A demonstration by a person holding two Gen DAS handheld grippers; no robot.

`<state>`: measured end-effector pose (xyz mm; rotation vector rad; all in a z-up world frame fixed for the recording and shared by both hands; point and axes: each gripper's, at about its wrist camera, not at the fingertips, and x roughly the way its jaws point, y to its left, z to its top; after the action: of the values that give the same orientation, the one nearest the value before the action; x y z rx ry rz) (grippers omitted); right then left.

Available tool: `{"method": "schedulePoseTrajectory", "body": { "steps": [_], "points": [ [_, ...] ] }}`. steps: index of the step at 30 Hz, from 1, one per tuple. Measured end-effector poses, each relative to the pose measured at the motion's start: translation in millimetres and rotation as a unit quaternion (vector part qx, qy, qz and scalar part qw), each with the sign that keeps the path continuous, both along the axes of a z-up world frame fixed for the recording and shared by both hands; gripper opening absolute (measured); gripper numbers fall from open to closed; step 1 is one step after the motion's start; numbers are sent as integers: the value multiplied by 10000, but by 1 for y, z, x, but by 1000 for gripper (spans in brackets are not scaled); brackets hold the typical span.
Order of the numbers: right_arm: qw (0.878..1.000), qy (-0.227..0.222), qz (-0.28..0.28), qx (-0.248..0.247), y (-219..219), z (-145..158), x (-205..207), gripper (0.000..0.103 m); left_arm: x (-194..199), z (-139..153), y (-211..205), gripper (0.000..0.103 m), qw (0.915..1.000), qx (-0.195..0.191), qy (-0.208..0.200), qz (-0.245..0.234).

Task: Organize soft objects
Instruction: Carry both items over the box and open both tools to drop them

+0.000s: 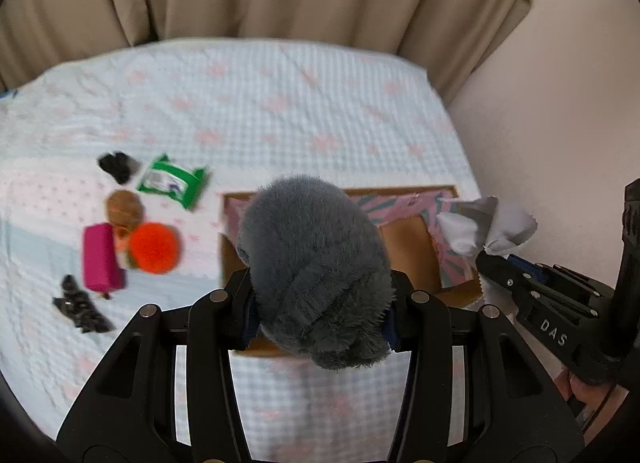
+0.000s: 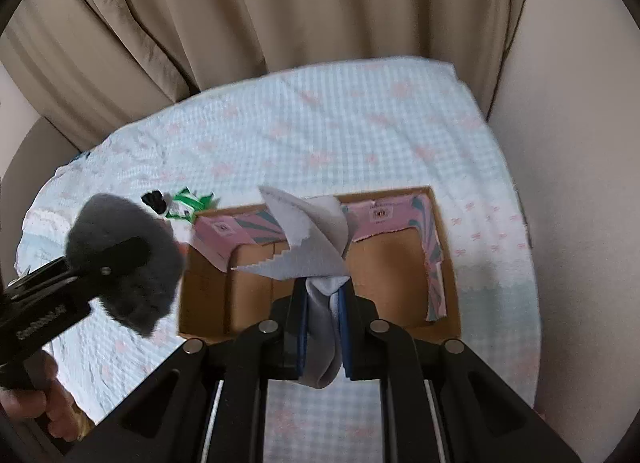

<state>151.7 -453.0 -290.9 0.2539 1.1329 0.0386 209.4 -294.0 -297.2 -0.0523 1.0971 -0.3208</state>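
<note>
Left gripper (image 1: 320, 303) clamps grey fluffy toy (image 1: 316, 263) above cardboard box (image 2: 452, 263). Right gripper (image 2: 324, 303), jaws narrow, pinches grey cloth (image 2: 312, 239) over the box.

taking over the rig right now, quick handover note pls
Left tool: shut on the grey fluffy toy, held above the cardboard box.
Right tool: shut on the grey cloth, also over the box.
Done: neither item is in the box yet; only pink paper lining shows inside.
Left: release both, then fetch the orange pompom, magenta pouch, green wipes pack and the dark pieces from the bedspread.
</note>
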Motion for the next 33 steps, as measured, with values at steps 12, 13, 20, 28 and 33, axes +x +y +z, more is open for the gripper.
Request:
{"method": "schedulePoseTrajectory", "body": {
  "steps": [12, 13, 20, 28, 33],
  "points": [
    [9975, 559, 400, 153, -16, -100, 37, 12, 56, -103, -43, 43, 9940, 349, 1028, 139],
    [9972, 584, 430, 156, -15, -104, 38, 12, 58, -107, -44, 43, 9936, 343, 1072, 131],
    [9948, 598, 821, 61, -9, -118, 42, 96, 69, -90, -49, 103, 9951, 701, 682, 165],
    [9947, 388, 947, 136, -11, -116, 31, 103, 76, -78, -40, 103, 9954, 688, 655, 114],
    [9963, 264, 820, 56, -13, -106, 29, 103, 71, -66, -37, 103, 9965, 571, 589, 164]
  ]
}}
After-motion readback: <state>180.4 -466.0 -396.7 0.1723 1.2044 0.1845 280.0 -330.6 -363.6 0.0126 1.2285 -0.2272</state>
